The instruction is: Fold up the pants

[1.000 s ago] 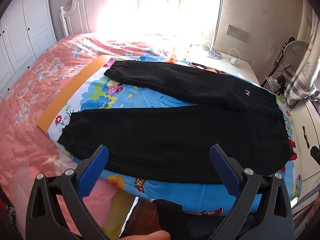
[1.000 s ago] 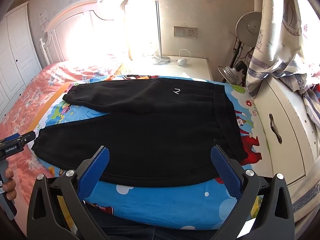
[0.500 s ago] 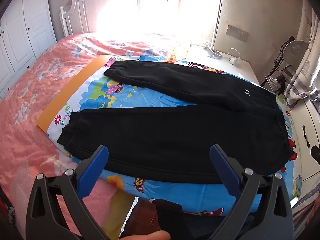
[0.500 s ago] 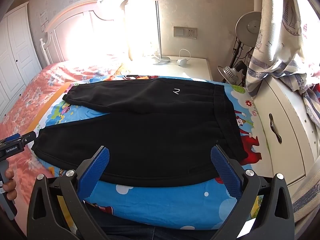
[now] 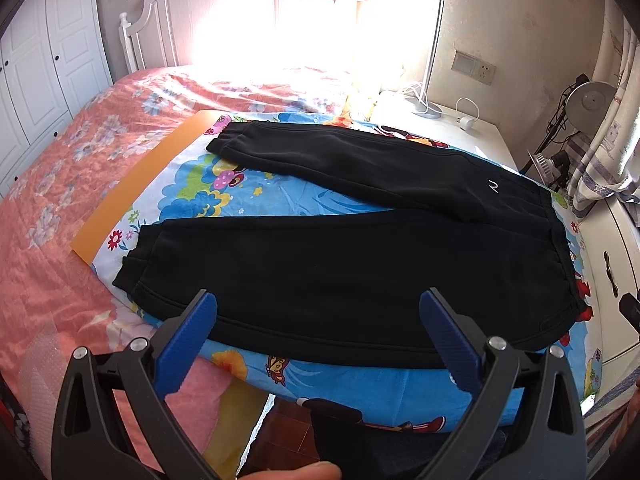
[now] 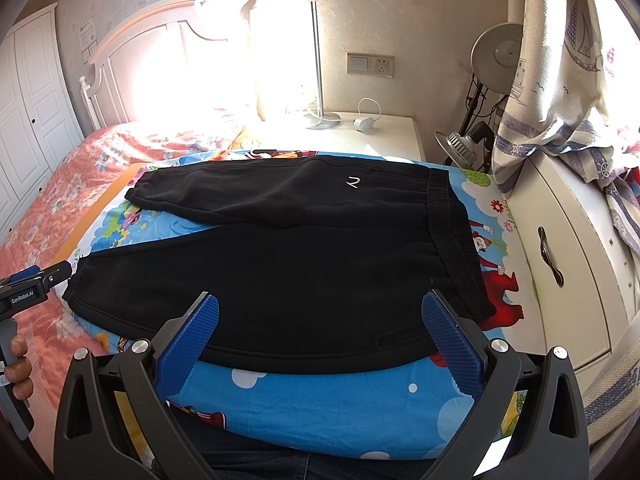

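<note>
Black sweatpants (image 5: 340, 264) (image 6: 280, 264) lie flat on a blue cartoon-print cloth (image 5: 224, 196) (image 6: 340, 400), legs spread apart toward the left, waistband (image 6: 452, 236) at the right. A small white logo (image 6: 352, 182) marks the far leg. My left gripper (image 5: 318, 304) hovers open above the near edge of the near leg, holding nothing. My right gripper (image 6: 320, 308) is open too, above the near hip by the waistband. The left gripper's body (image 6: 28, 288) and a hand (image 6: 18, 368) show at the left edge of the right wrist view.
The cloth covers a board with an orange edge (image 5: 136, 184) on a pink floral bed (image 5: 60, 184). A white nightstand (image 6: 380, 132) with a lamp base stands behind. A white cabinet (image 6: 560, 248) draped with cloth is on the right. White wardrobes (image 5: 48, 52) stand far left.
</note>
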{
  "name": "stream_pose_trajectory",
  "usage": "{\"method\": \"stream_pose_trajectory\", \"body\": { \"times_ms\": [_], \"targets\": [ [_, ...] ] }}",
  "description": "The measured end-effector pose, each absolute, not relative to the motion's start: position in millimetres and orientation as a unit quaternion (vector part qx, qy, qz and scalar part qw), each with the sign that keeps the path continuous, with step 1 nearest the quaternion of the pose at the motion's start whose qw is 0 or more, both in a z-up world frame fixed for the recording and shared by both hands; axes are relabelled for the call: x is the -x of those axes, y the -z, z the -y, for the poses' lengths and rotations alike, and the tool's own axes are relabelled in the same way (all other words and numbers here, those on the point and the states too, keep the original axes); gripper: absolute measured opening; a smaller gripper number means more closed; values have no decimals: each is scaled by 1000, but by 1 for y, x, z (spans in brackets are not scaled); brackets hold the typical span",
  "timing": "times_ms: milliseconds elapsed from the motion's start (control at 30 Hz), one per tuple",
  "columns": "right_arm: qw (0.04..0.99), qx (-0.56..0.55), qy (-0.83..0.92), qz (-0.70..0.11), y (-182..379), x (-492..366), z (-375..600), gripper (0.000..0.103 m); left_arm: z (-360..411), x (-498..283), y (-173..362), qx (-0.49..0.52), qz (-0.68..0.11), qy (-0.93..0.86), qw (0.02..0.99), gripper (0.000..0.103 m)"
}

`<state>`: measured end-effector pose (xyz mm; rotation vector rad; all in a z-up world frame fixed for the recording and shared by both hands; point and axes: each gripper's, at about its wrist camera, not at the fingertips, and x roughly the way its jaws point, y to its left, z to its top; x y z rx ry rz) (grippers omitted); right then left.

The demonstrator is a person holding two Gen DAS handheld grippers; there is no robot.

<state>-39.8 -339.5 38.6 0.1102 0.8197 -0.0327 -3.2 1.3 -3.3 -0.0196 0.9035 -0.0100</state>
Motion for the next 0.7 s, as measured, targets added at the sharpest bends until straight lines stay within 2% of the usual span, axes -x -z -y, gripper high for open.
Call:
{"method": "stream_pose_trajectory", "body": {
  "times_ms": [700],
  "targets": [
    [916, -53, 16, -398, -39, 40, 340, 98, 1, 1, 0, 12, -438, 3, 899, 101]
  ]
}}
